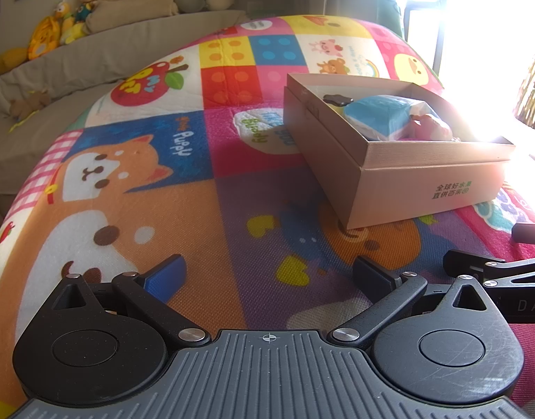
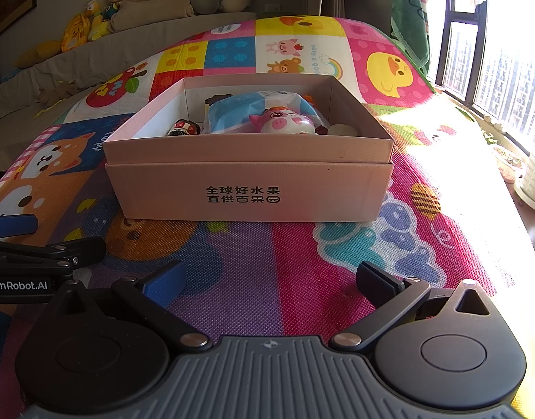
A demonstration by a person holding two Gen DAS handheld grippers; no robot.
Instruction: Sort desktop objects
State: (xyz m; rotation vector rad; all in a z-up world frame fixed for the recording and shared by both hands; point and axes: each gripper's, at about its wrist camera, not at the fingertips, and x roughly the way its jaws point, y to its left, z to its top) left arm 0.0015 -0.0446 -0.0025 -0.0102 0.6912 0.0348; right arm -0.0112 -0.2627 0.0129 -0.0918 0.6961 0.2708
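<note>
Left gripper [image 1: 267, 276], right gripper [image 2: 271, 279] — jaws wide apart, empty, side by side.

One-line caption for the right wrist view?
Open right gripper above the cartoon play mat, facing a cardboard box holding a pink pig toy and blue packet.

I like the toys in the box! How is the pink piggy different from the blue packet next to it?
The pink piggy toy is small, round and hard-looking, with a painted face; the blue packet is bigger, flatter and crinkly, with no face. The piggy toy sits toward the front, leaning on the packet, which lies behind it. Both are inside the cardboard box.
</note>
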